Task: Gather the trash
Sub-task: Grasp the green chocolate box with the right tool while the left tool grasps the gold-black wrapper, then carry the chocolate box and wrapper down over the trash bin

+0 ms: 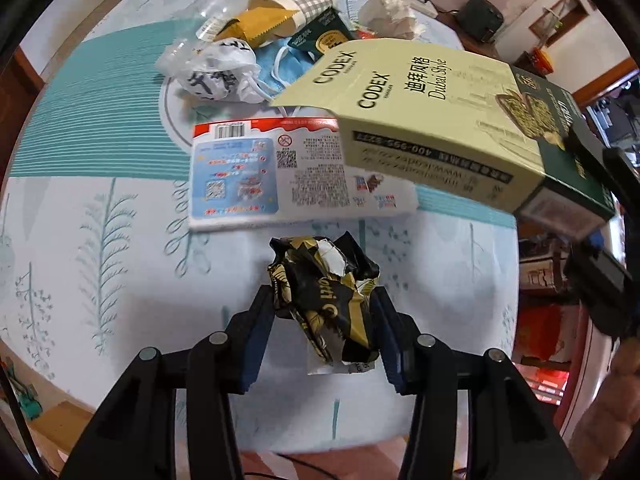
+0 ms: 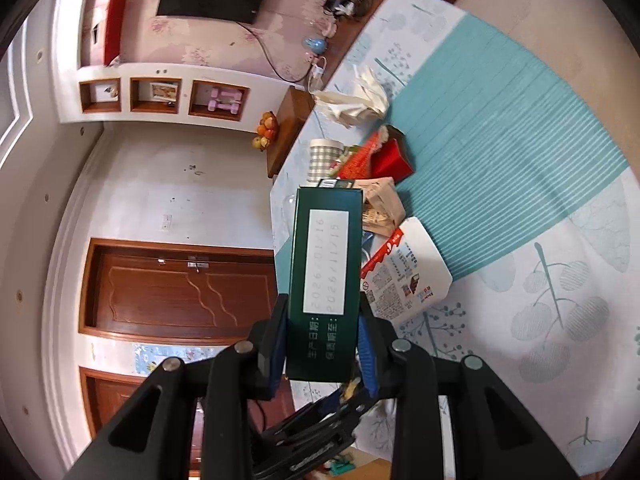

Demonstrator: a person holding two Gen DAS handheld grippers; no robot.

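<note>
My left gripper pinches one crumpled wrapper. My right gripper clamps one box above the table.

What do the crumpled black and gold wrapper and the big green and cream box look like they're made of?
Crumpled black and gold wrapper: probably thin foil-laminated plastic, given the glossy sharp creases and torn white edge. Green and cream box: printed cardboard, matte, with straight folded edges and flat panels.

Black-gold crumpled wrapper, cream/dk-green box, teal-striped leaf-print tablecloth.
</note>
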